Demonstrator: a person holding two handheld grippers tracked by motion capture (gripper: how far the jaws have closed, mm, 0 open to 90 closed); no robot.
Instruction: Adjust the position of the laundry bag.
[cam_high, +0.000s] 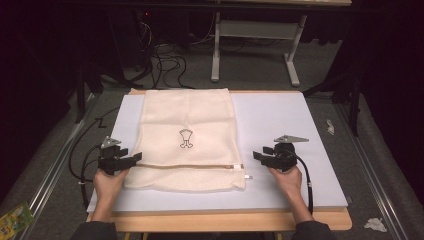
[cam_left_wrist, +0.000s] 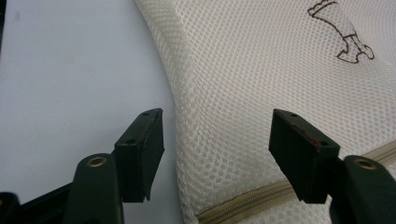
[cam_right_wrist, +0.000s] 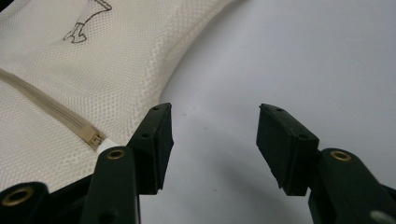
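A cream mesh laundry bag lies flat on the pale board, with a small dark printed figure at its middle and a tan zipper running across near its front edge. My left gripper is open at the bag's left edge, level with the zipper; in the left gripper view its jaws straddle the mesh edge just above the zipper. My right gripper is open just right of the zipper's end; in the right gripper view the white zipper pull lies beside its left jaw.
The board rests on a wooden table. Behind it stand a white frame stand and black cables on the floor. Crumpled paper bits and a green packet lie on the floor beside the table.
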